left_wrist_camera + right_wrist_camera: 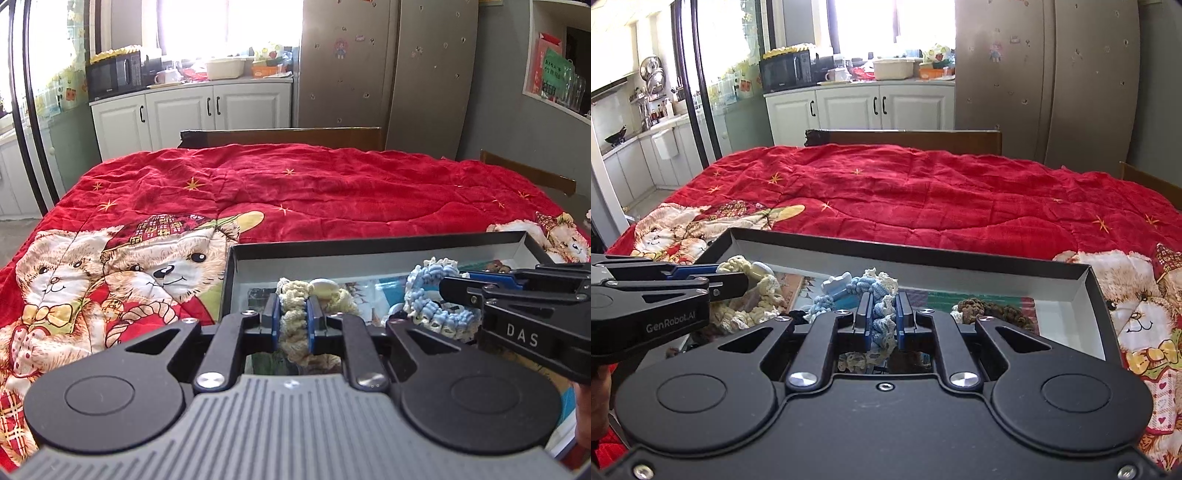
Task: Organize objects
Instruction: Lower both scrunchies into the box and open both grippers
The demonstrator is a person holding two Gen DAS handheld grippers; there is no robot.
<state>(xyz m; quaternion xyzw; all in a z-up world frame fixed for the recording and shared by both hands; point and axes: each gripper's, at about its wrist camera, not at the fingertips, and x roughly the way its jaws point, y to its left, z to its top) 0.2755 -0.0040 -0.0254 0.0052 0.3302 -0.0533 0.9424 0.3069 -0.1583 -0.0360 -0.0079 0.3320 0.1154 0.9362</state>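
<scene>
Left fingers (274,314) clamped on cream scrunchie (293,325), right fingers (865,314) on blue scrunchie (882,317)

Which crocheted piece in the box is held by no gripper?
The brown crocheted piece, lying free at the box's right end; the cream one and blue one are each clamped.

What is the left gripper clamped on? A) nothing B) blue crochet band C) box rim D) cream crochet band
D: in the left wrist view the left gripper has its blue pads pressed on the cream crochet band, over the open box.
</scene>
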